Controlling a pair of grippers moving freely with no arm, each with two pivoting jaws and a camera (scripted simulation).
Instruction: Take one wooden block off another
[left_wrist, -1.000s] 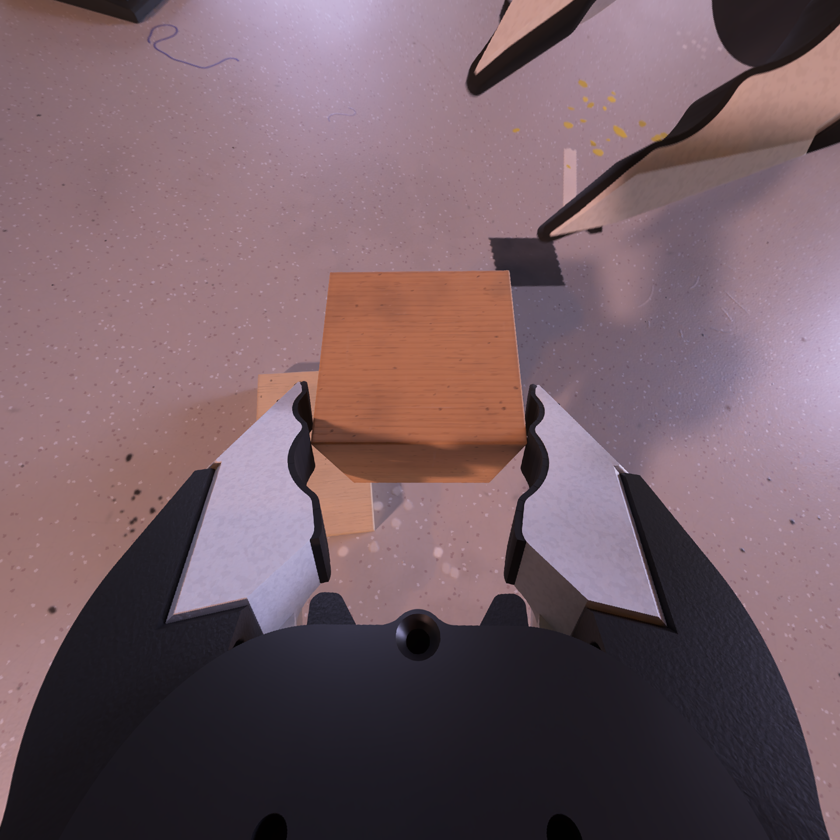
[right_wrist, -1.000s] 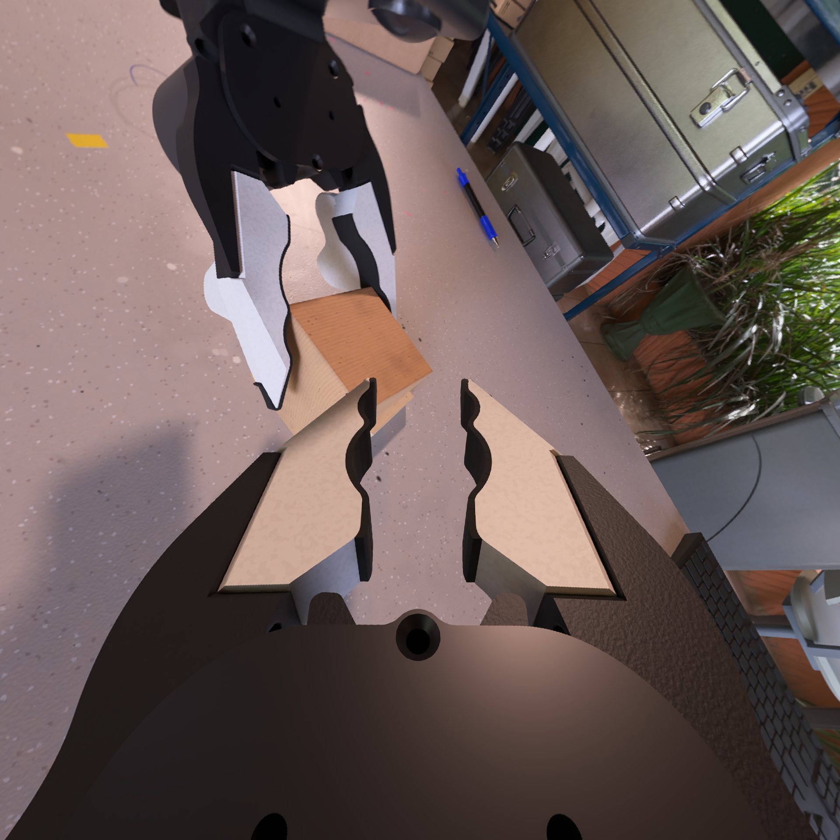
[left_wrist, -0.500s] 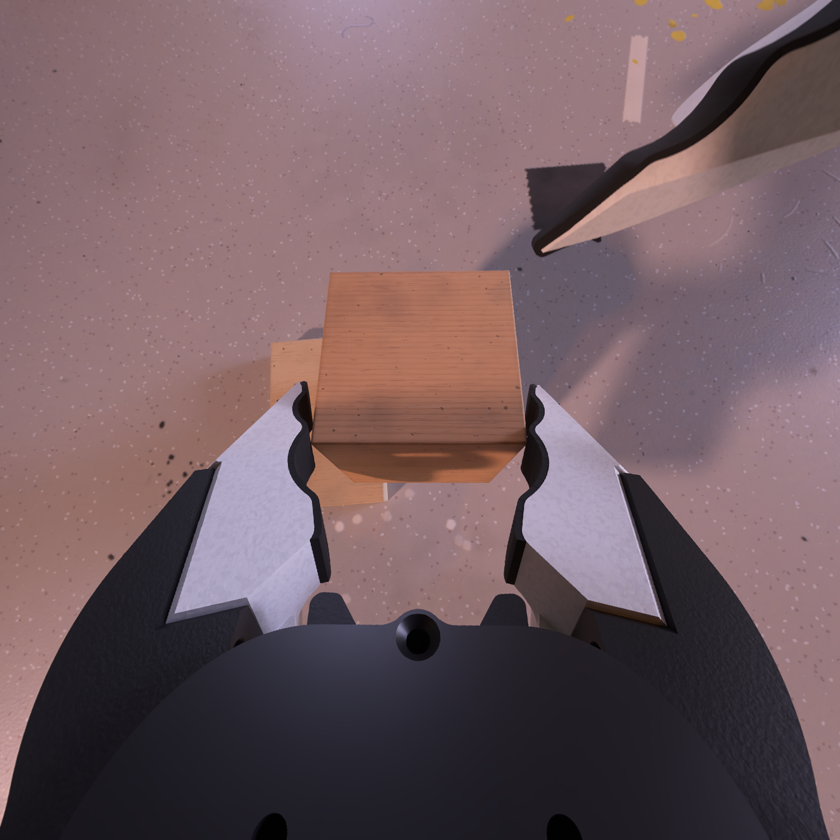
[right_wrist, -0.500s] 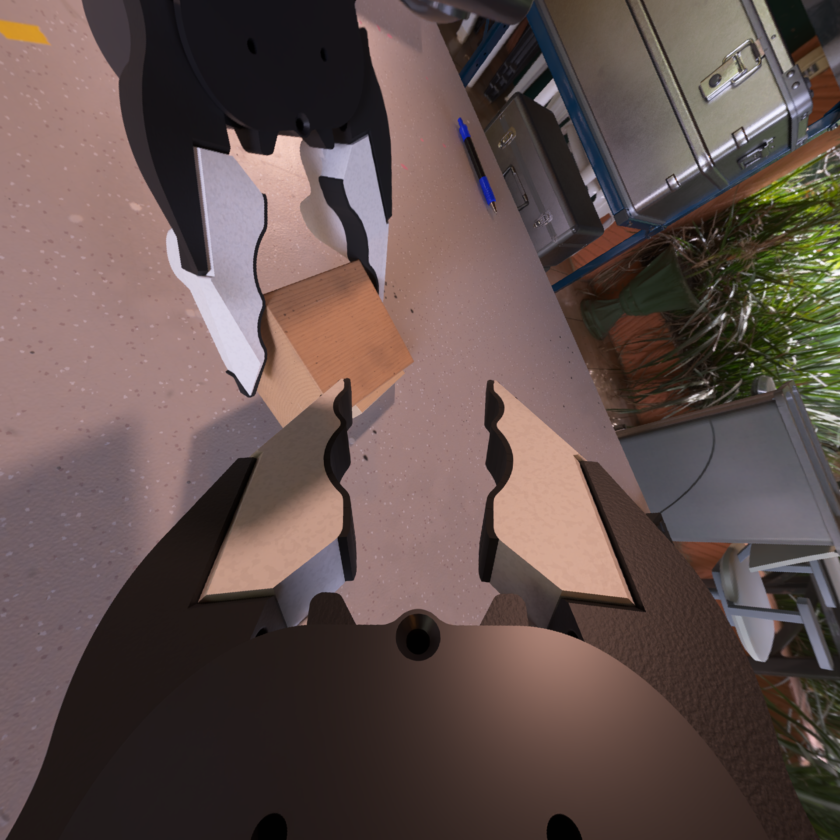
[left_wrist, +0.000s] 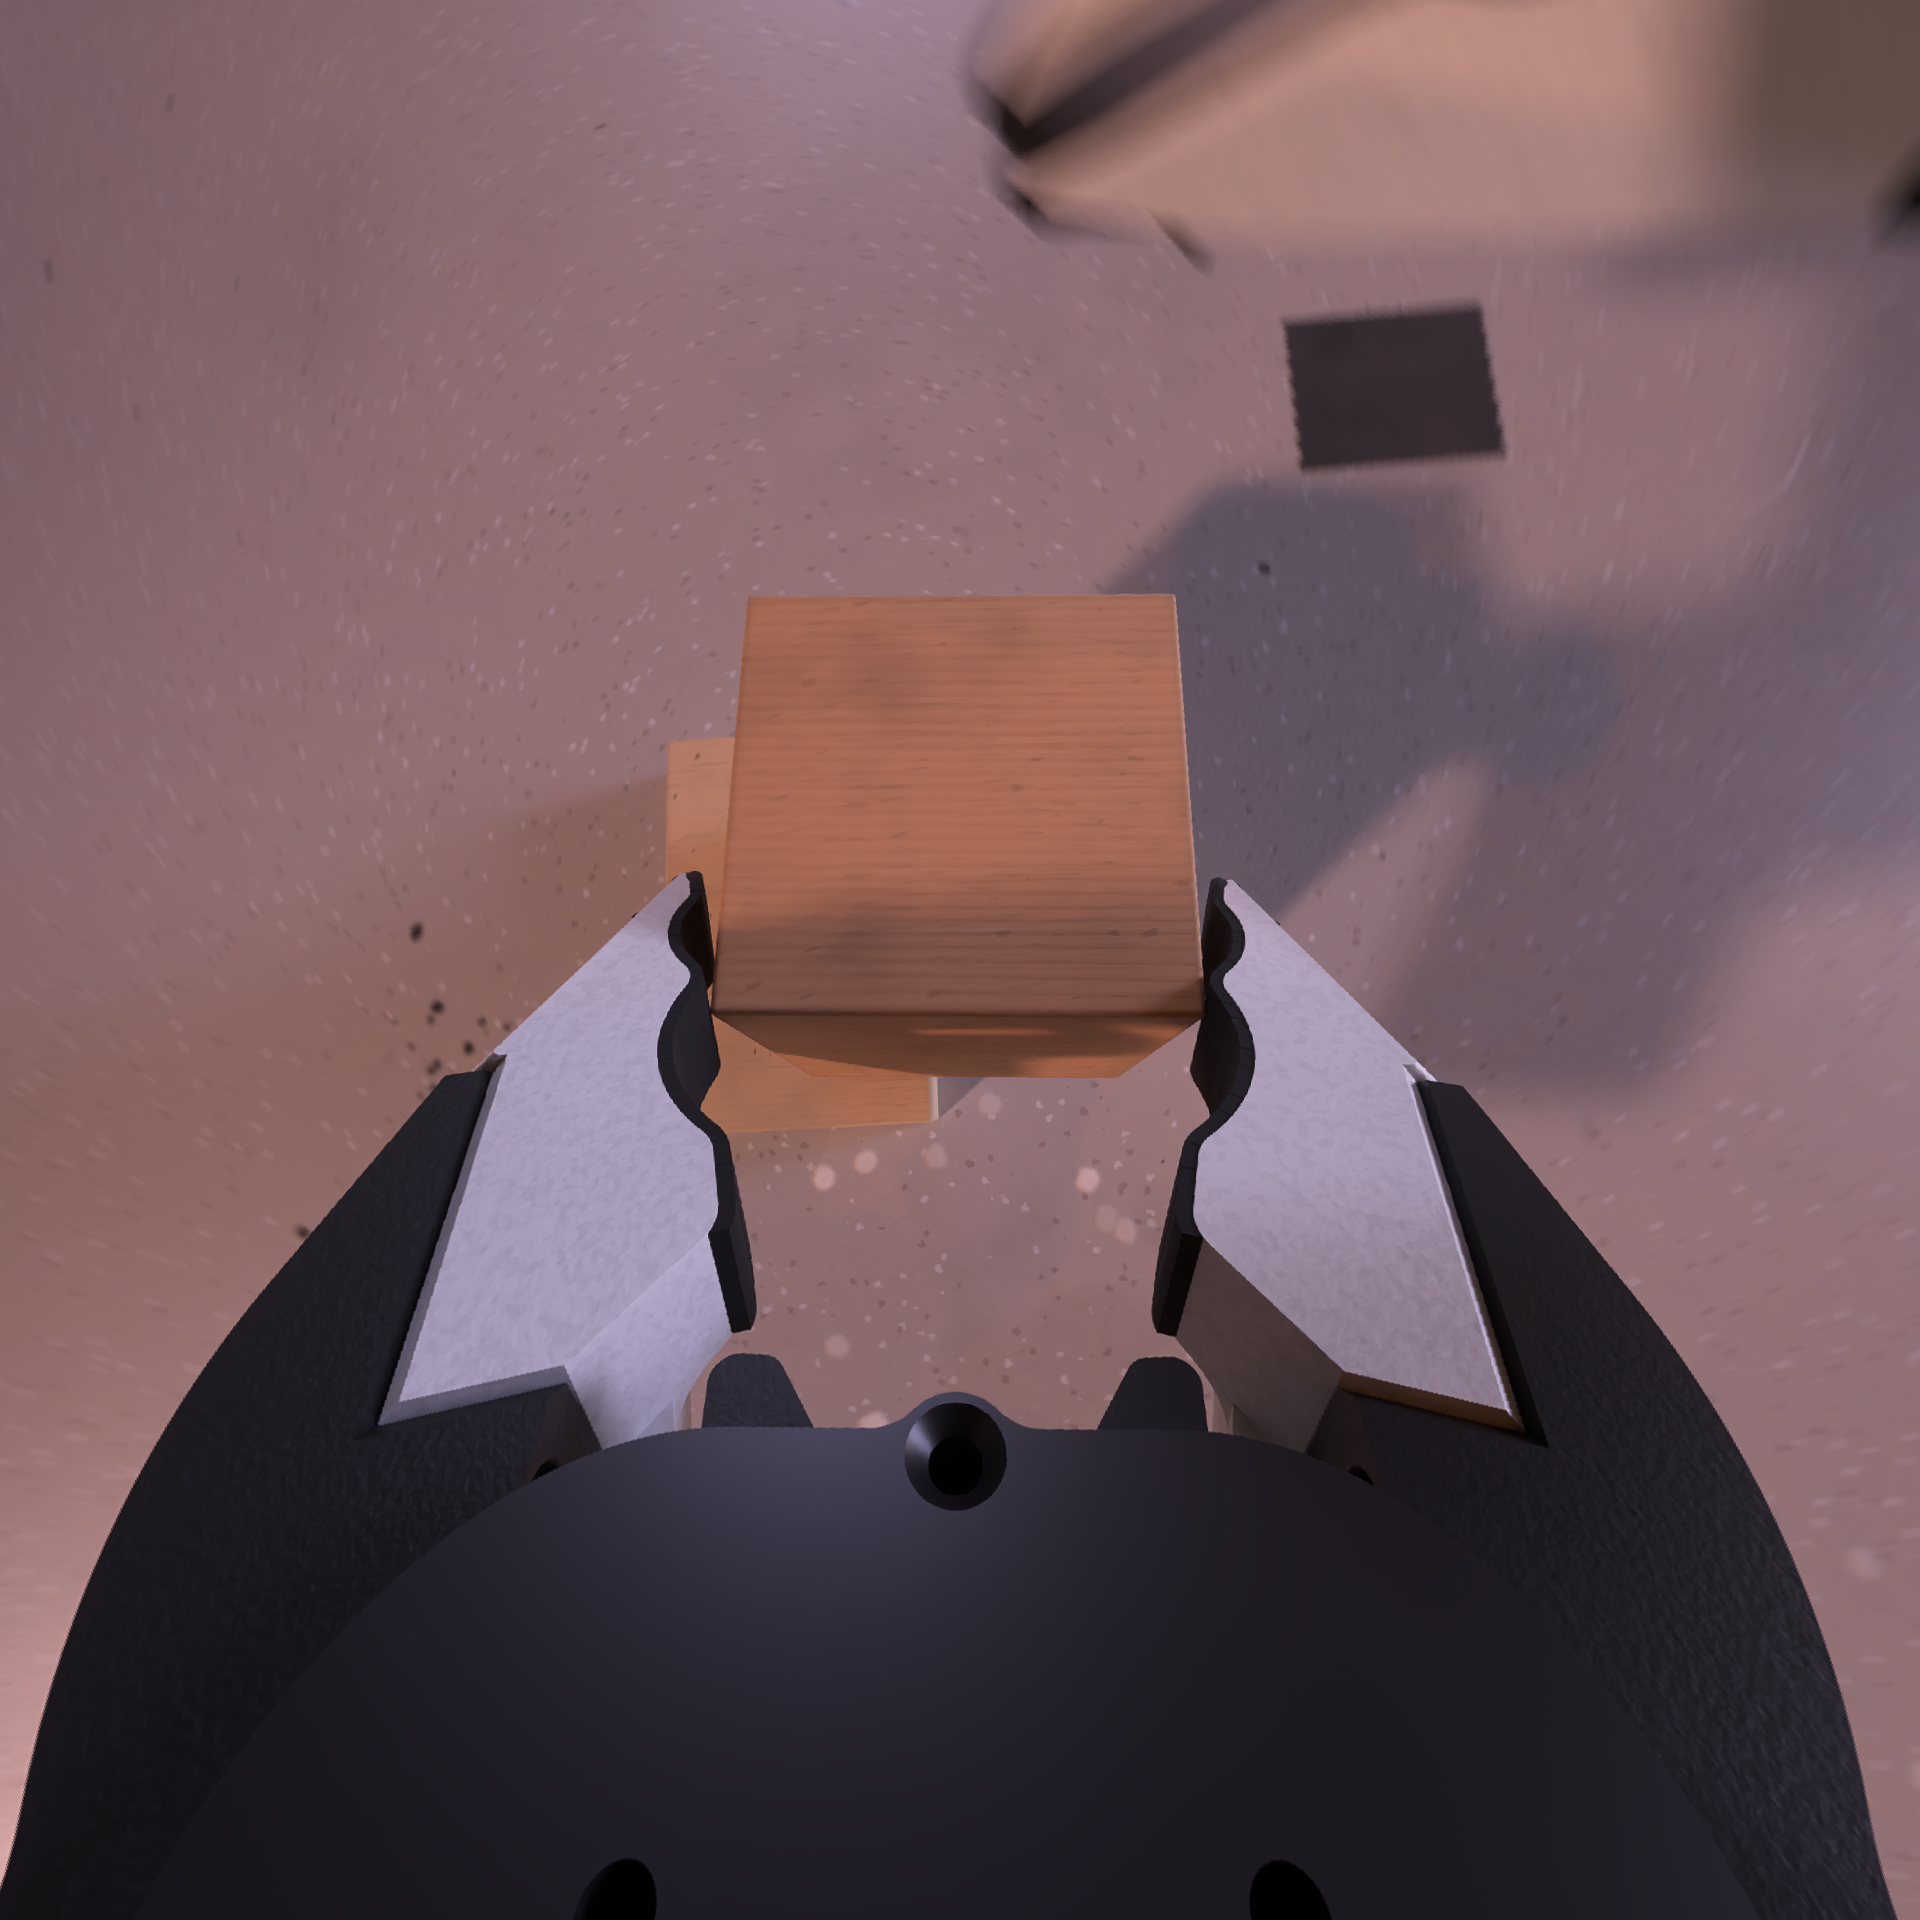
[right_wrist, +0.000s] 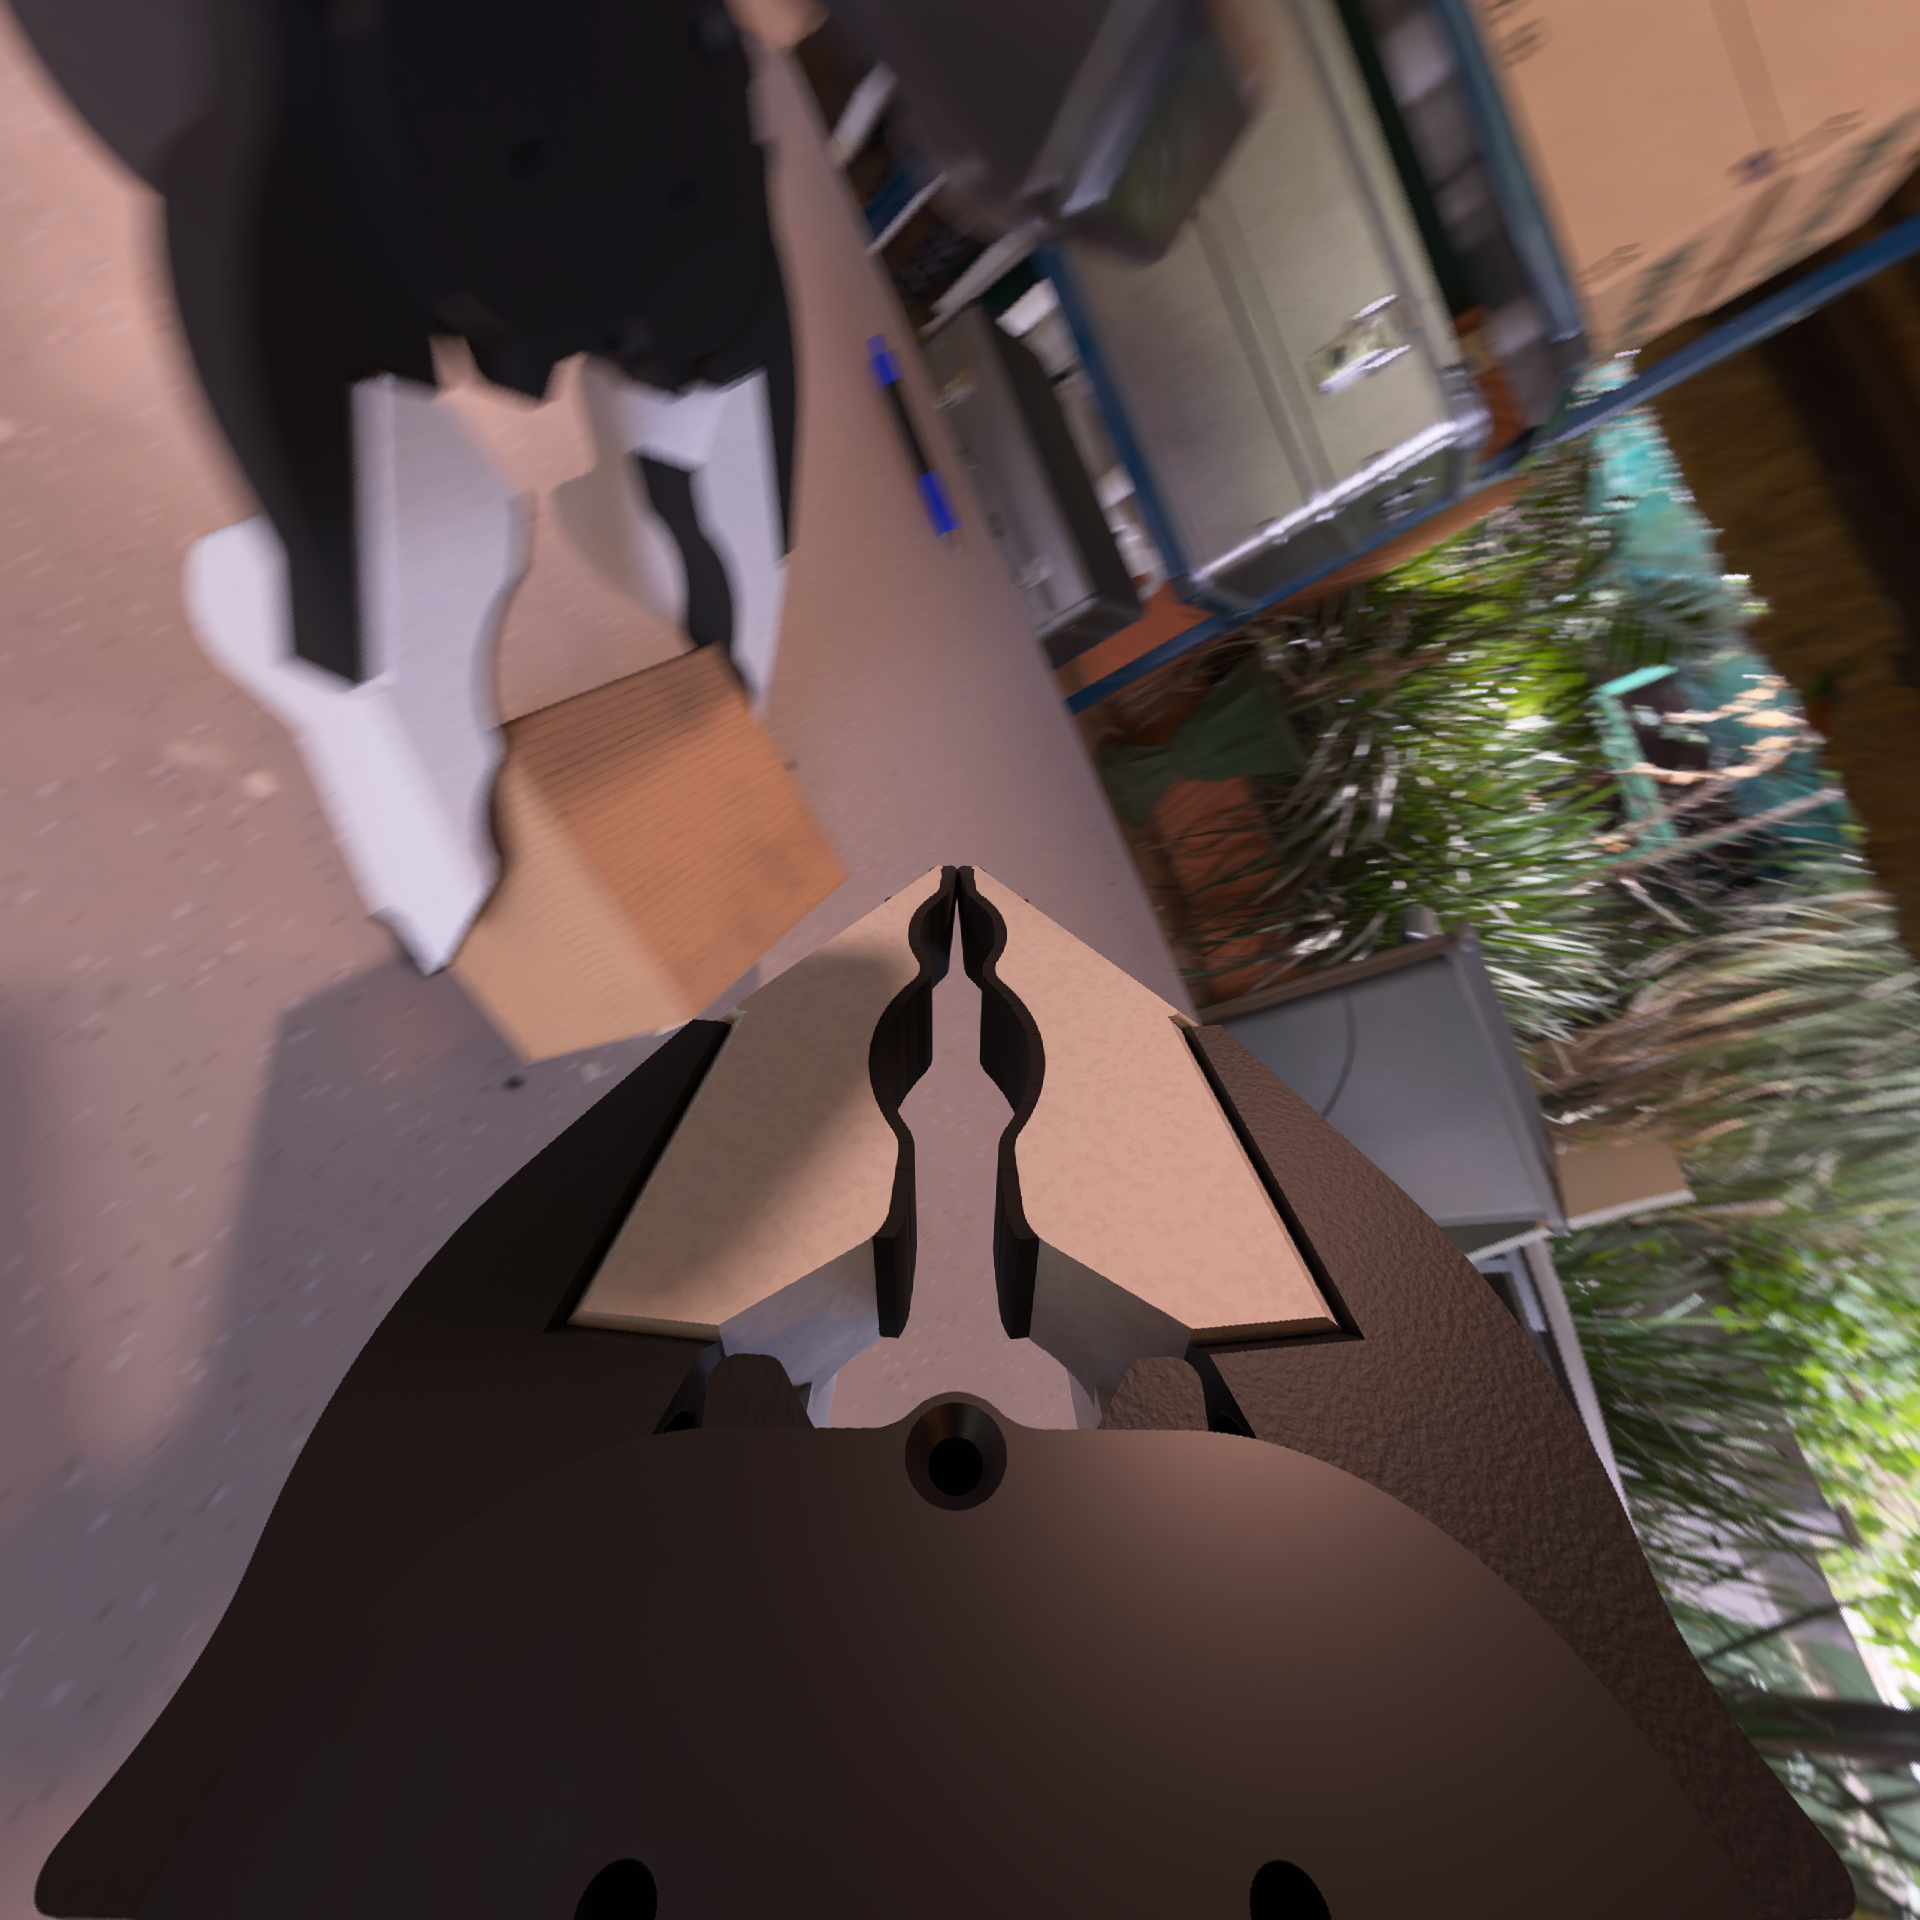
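Left wrist view: my left gripper (left_wrist: 956, 977) clamps the reddish-brown wooden cube (left_wrist: 956, 821), held above the paler wooden block (left_wrist: 727, 1081) on the speckled pinkish tabletop (left_wrist: 364, 520) (whether they touch, I cannot tell).

Right wrist view: my right gripper (right_wrist: 956, 878) is pinched closed on nothing, just beside the cube; a blue pen (right_wrist: 914, 436) lies beyond.
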